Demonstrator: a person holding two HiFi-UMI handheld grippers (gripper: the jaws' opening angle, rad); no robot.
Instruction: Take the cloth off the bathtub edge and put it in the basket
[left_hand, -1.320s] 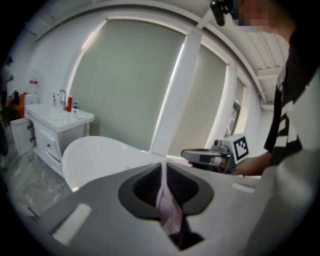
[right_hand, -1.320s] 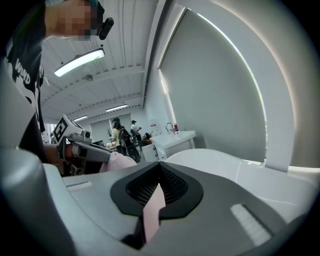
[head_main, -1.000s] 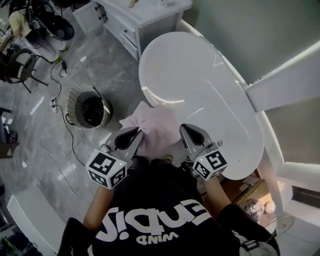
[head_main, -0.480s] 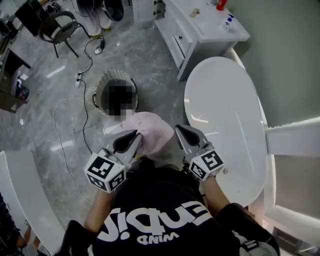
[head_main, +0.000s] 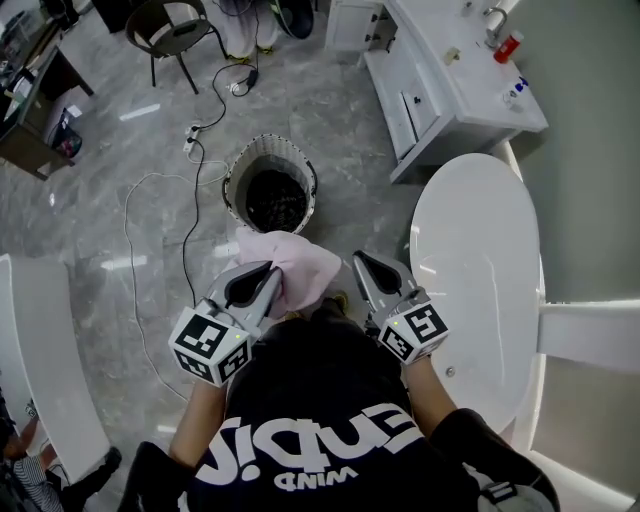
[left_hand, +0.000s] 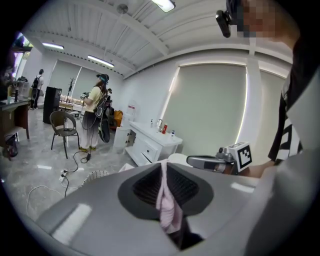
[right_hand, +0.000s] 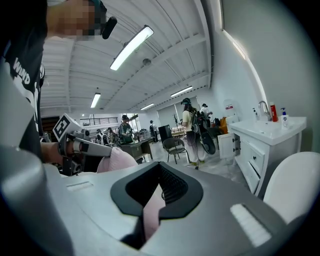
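Note:
The pink cloth (head_main: 296, 266) hangs bunched between both grippers, above the floor and just short of the round slatted basket (head_main: 270, 193). My left gripper (head_main: 271, 272) is shut on the cloth's left side; a pink fold (left_hand: 168, 202) runs down between its jaws. My right gripper (head_main: 358, 262) is shut on the other side, with pink fabric (right_hand: 150, 215) pinched low in its jaw gap. The white bathtub (head_main: 478, 290) lies to the right, with no cloth on its edge. In the right gripper view the cloth (right_hand: 118, 159) bulges beside the left gripper (right_hand: 80, 145).
A white vanity (head_main: 450, 75) with bottles stands beyond the tub. Cables and a power strip (head_main: 190, 140) trail over the grey marble floor left of the basket. A chair (head_main: 175, 30) and people stand farther back. A white bench (head_main: 45, 370) lies at the left.
Both grippers have carried the cloth leftwards off the bathtub edge. The basket, earlier off to the left, now sits straight ahead of the cloth, and the tub has slid to the right.

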